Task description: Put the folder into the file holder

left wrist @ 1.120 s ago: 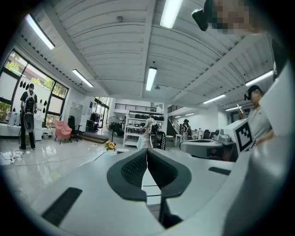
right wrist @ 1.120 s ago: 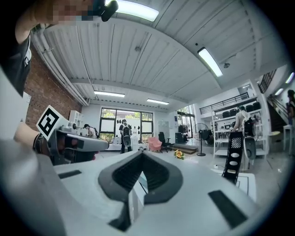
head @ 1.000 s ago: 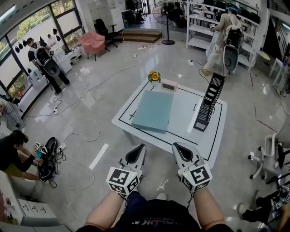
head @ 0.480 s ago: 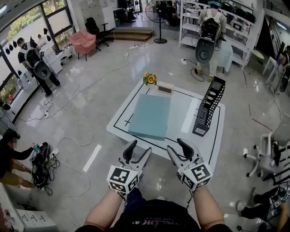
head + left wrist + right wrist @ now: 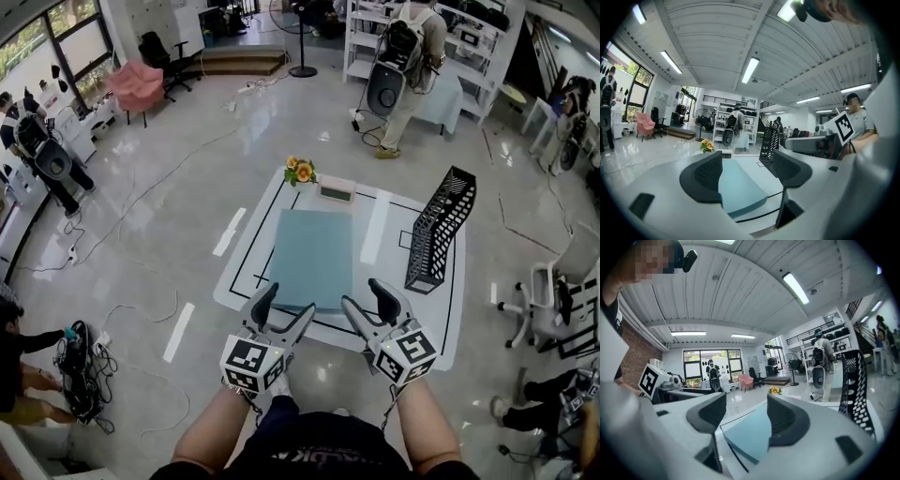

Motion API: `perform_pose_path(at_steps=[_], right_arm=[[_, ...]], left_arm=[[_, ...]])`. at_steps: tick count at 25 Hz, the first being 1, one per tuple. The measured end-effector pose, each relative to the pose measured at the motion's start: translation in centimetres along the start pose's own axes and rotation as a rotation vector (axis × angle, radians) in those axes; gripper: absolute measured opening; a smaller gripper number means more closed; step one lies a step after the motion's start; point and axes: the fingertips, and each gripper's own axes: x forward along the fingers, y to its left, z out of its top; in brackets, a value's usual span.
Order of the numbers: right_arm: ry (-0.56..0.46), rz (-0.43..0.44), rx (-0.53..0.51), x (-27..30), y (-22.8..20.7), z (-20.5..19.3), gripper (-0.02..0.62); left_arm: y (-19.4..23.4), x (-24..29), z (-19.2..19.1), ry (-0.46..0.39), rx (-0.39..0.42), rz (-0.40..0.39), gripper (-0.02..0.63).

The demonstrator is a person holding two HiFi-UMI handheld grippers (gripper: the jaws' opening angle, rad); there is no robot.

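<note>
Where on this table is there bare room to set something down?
Widest bare strip of the table: between the folder and the file holder. A narrower one runs along the folder's left side. The far edge is crowded with flowers and a small box.

No legible text, apparently.

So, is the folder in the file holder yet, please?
Out: the folder lies flat on the table, apart from the file holder.
</note>
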Motion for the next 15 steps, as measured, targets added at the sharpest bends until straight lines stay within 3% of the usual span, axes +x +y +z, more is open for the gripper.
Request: perform_pose_path(at_steps=[15], right_arm=[[0.037, -0.186, 0.045, 9.7, -1.7, -0.3, 0.256]], left_arm=[[11.3, 5.5, 0.9, 0.044, -0.024, -0.132, 0.33]])
